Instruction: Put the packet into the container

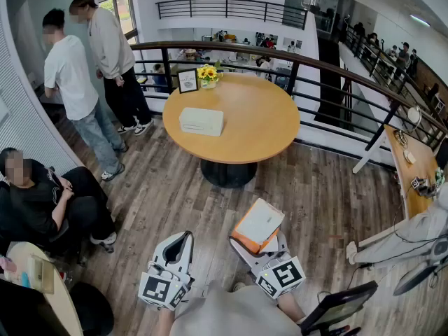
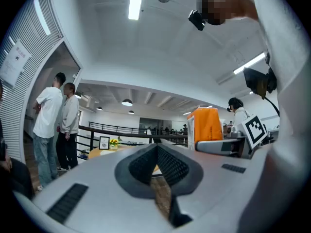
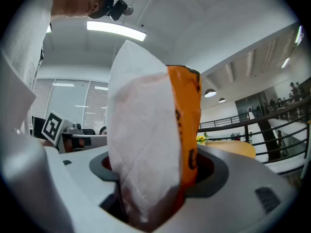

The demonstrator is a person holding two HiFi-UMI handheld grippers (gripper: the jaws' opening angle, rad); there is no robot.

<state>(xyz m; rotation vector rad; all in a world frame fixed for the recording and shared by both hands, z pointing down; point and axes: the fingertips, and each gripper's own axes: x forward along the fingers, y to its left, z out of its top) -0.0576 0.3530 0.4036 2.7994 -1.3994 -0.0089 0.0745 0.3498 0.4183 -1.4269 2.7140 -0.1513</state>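
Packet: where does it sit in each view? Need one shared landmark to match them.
Head view: packet low, right of centre, gripped by the right gripper.
Left gripper view: packet right of centre, orange side showing.
Right gripper view: packet fills the centre, between the jaws.
Shared landmark: round wooden table with yellow flowers.

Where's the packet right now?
The packet is clamped in the right gripper, lower centre-right of the head view, above the wood floor and short of the round table where the white container sits.
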